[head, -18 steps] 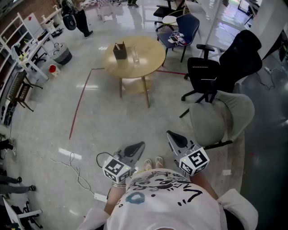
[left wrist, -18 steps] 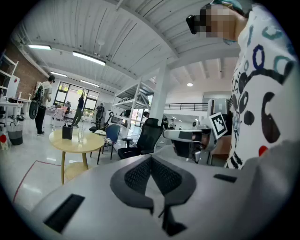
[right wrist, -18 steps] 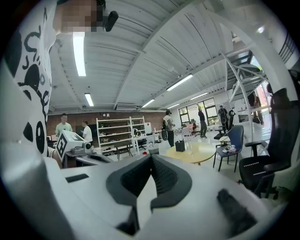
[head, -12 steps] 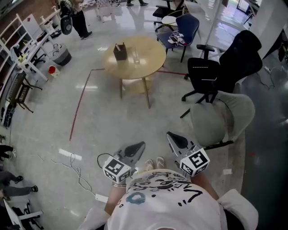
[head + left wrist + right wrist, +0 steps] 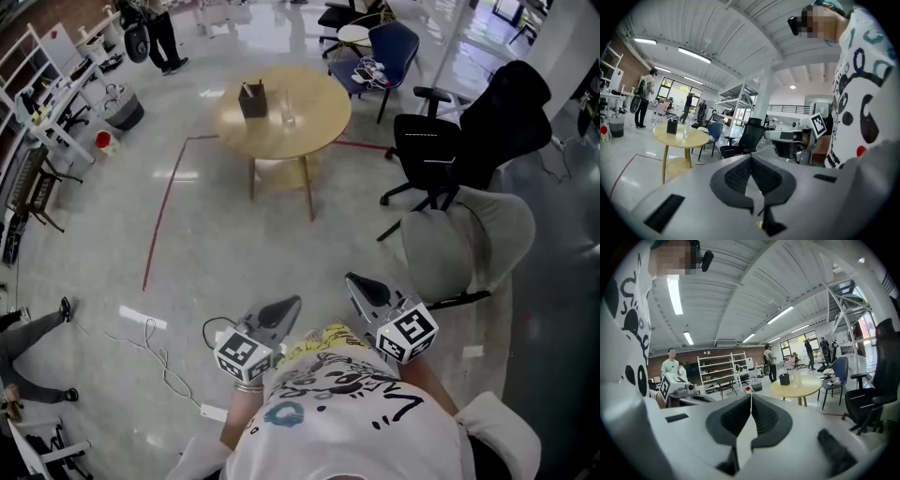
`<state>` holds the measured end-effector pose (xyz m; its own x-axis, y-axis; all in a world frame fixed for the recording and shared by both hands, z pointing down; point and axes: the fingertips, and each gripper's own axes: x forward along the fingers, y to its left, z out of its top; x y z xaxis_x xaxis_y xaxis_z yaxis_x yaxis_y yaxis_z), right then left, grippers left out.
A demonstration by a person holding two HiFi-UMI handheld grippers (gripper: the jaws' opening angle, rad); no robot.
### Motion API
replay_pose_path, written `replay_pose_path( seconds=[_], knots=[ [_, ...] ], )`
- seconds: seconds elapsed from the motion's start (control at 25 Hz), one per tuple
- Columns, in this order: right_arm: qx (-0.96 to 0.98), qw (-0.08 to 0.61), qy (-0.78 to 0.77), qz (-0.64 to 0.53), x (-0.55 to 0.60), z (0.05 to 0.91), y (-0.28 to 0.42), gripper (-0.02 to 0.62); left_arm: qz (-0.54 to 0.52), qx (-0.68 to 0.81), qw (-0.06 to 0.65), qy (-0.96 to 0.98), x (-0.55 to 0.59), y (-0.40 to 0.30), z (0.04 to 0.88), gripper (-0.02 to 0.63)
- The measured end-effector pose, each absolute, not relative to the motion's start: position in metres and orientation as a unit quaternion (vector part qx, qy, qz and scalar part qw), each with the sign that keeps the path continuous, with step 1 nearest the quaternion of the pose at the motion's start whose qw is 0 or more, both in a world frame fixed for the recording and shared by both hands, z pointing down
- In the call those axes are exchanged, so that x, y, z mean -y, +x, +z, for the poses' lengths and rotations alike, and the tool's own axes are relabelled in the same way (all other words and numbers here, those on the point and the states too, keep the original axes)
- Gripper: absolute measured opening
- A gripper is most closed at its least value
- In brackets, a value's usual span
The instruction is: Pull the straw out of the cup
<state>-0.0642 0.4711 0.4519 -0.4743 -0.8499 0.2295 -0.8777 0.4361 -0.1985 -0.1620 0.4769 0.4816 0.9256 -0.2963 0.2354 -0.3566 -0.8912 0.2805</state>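
Note:
A clear cup (image 5: 289, 112) stands on a round wooden table (image 5: 309, 131) far ahead of me, beside a dark box (image 5: 251, 98). At this distance I cannot make out a straw in it. Both grippers are held close to my body, well short of the table. My left gripper (image 5: 292, 302) is shut with nothing in it, its pads pressed together (image 5: 750, 159). My right gripper (image 5: 352, 279) is likewise shut and empty (image 5: 751, 398). The table (image 5: 679, 135) and cup (image 5: 686, 129) show small in the left gripper view, and the table (image 5: 796, 385) also in the right gripper view.
A black office chair (image 5: 441, 145) and a grey armchair (image 5: 464, 239) stand at the right between me and the table. A blue chair (image 5: 386, 52) is behind the table. Red tape (image 5: 164, 211) marks the floor, and a white cable (image 5: 155, 352) lies at the left. Shelving (image 5: 42, 103) lines the left wall.
The head view has shifted slightly toward the table. A person's legs have come into view at the lower left. Both grippers stay shut in about the same place.

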Motion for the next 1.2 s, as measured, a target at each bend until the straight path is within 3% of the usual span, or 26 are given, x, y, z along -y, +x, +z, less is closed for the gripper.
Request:
replay_pose_path(
  seconds=[0.4,1.2],
  knots=[
    [0.85,0.052,0.503,0.151,-0.4,0.459,-0.056,0.026,0.108,0.194,0.173,0.96,-0.41,-0.173,0.496,0.015],
    [0.872,0.045,0.471,0.13,-0.218,0.442,0.039,0.026,0.092,0.222,0.159,0.958,-0.227,-0.068,0.478,0.015]
  ],
)
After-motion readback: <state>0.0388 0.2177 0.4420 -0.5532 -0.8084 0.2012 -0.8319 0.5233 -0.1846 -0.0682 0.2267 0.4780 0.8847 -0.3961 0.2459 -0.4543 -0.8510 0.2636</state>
